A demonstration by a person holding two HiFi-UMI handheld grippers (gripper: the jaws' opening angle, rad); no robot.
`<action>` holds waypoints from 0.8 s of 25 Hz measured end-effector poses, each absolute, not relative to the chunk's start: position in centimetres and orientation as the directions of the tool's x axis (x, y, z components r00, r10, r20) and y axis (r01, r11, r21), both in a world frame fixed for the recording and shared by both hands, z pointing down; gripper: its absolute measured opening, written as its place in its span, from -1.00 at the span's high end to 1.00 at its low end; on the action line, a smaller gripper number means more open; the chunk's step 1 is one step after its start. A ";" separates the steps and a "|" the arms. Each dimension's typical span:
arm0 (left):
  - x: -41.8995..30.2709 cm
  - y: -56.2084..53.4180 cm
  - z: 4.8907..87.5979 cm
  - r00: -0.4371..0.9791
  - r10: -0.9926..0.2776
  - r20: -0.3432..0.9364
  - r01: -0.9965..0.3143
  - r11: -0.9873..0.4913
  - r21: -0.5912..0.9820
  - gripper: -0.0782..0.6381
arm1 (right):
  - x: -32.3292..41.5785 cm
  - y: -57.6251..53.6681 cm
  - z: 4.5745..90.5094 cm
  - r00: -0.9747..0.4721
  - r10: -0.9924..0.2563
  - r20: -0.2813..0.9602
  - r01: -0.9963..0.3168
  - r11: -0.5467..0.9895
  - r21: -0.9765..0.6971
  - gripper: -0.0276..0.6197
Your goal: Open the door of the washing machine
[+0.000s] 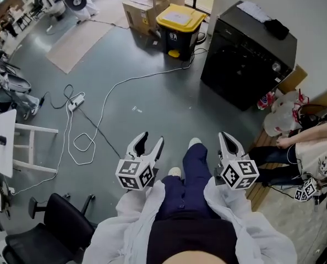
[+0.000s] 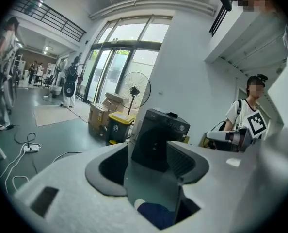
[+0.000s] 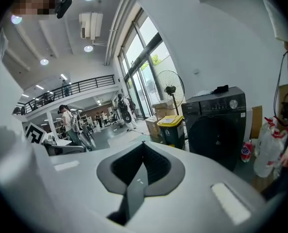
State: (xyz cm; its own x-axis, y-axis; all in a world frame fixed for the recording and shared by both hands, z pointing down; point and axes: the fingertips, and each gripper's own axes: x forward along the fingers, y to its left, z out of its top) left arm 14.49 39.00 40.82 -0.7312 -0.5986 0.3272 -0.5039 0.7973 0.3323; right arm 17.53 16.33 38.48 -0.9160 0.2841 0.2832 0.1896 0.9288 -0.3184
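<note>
The black washing machine [image 1: 246, 59] stands against the wall at the upper right, its round dark door [image 1: 232, 70] flush with the front. Both grippers hang in front of my legs, well short of it. My left gripper [image 1: 150, 143] has its jaws apart; in the left gripper view the left gripper [image 2: 151, 152] frames the washing machine [image 2: 158, 135] through the gap. My right gripper [image 1: 229, 143] has its jaws together with nothing between them. From the right gripper [image 3: 143, 161] the washing machine [image 3: 216, 125] shows off to the right.
A yellow-lidded bin [image 1: 179, 29] and cardboard boxes [image 1: 139, 10] stand left of the machine. White plastic bags [image 1: 284, 114] and a seated person [image 1: 312, 147] are at its right. A white cable with a power strip [image 1: 75, 100] crosses the floor. A black chair [image 1: 48, 230] is at the lower left.
</note>
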 end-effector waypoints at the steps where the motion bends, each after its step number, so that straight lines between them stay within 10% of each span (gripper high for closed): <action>1: 13.6 38.8 40.8 -0.730 -0.601 0.326 -0.506 0.796 0.334 0.10 | 16.7 15.9 38.7 -0.917 0.278 0.287 0.181 0.929 -0.324 0.88; 20: -17.8 25.8 40.3 -0.734 -0.611 0.296 -0.517 0.786 0.339 0.10 | -14.9 2.7 37.0 -0.918 0.292 0.267 0.212 0.933 -0.292 0.88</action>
State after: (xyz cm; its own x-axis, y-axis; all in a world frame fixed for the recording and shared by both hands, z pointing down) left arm -17.81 25.80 40.27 -0.7341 -0.6110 0.2962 -0.5170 0.7858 0.3395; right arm -14.93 2.67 37.04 -0.9184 0.2923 0.2667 0.2120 0.9326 -0.2921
